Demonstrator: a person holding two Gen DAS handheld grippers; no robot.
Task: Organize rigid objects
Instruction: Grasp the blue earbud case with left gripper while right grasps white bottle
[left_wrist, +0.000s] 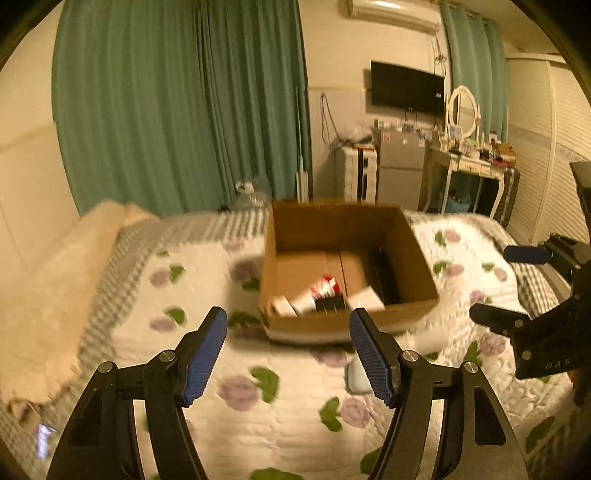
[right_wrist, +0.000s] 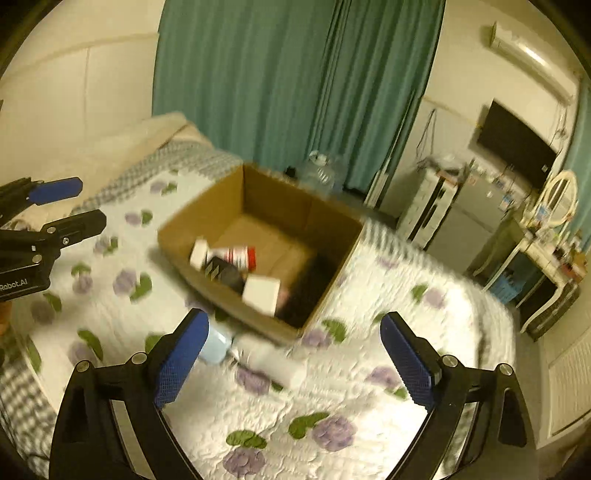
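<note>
An open cardboard box (left_wrist: 332, 225) (right_wrist: 280, 199) stands on the flowered quilt. Inside lie a red-and-white bottle (right_wrist: 236, 256) (left_wrist: 325, 286), a white carton (right_wrist: 260, 291) and a black item (right_wrist: 221, 273). On the quilt in front of the box are a pale blue object (right_wrist: 216, 345) (left_wrist: 356, 373) and a blurred white object (right_wrist: 273, 363) (left_wrist: 424, 338). My left gripper (left_wrist: 287, 321) (right_wrist: 79, 205) hovers open before the box, with nothing between its fingers. My right gripper (right_wrist: 295, 321) (left_wrist: 506, 286) is open wide above the two loose objects and holds nothing.
A beige blanket (left_wrist: 55, 288) covers the bed's left end. Green curtains (left_wrist: 177, 103) hang behind. A clear water jug (right_wrist: 321, 170) stands beyond the bed. A small fridge (left_wrist: 400, 166) and a dressing table (left_wrist: 469, 162) with a mirror line the far wall.
</note>
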